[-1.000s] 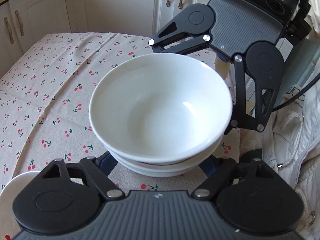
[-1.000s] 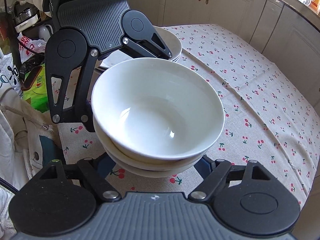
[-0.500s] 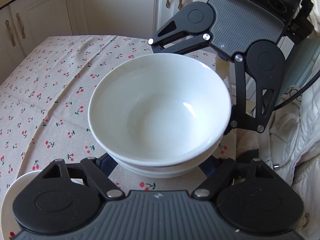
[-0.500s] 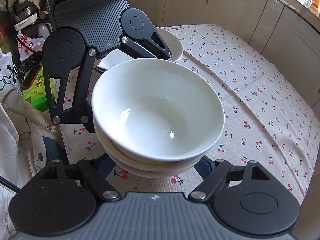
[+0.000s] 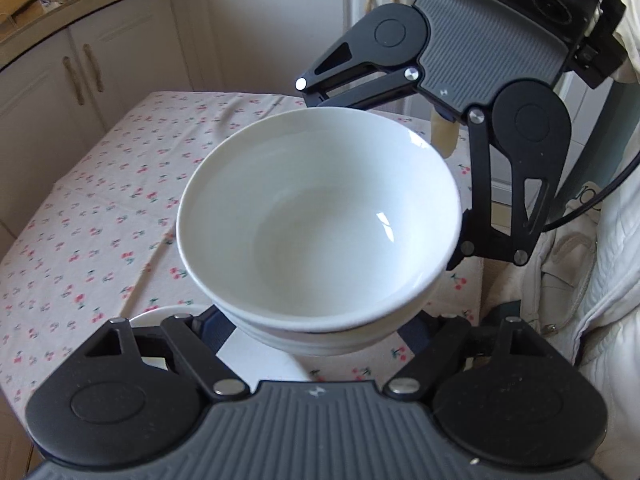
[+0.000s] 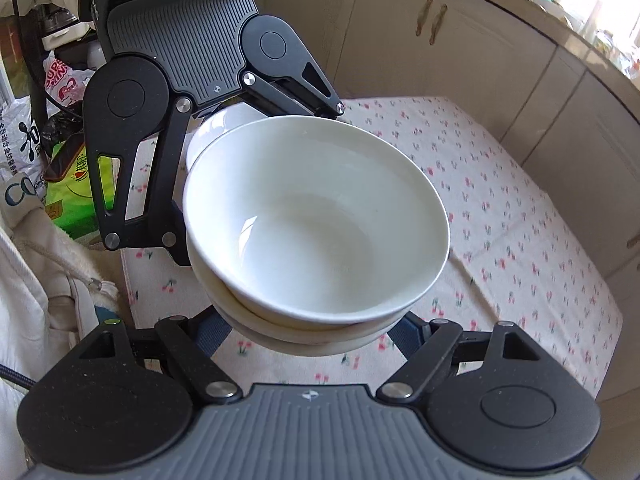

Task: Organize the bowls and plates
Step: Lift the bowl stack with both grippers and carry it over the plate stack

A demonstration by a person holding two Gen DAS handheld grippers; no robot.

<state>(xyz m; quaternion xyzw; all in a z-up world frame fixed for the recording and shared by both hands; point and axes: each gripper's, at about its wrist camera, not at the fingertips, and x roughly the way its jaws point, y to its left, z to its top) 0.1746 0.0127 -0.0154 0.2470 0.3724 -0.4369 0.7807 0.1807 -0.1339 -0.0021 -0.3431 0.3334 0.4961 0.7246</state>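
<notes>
White ceramic catches the daylight: a stack of bowls hangs in the air above the table, clear of the cherry-print tablecloth. Two bowls nest together for certain, the upper one sitting a little askew in the lower; whether a third hides underneath I cannot tell. Both tools have hold of the stack from opposite sides. The left gripper has its jaws drawn in against the lower bowl's near wall, its blue fingers pressed to the curve on either side. The right gripper does the same from the other side, jaws closed around the lower bowl, and each tool shows in the other's view just beyond the far rim, pointing steeply down. Under the left gripper's near side a white plate lies flat on the cloth. In the right wrist view another white dish peeks out beyond the bowls, partly hidden by the left gripper's linkage. Cream cabinet doors stand beyond the far edge of the table. A white garment bunches up at the person's side, and a green package sits among plastic bags on that same side.
</notes>
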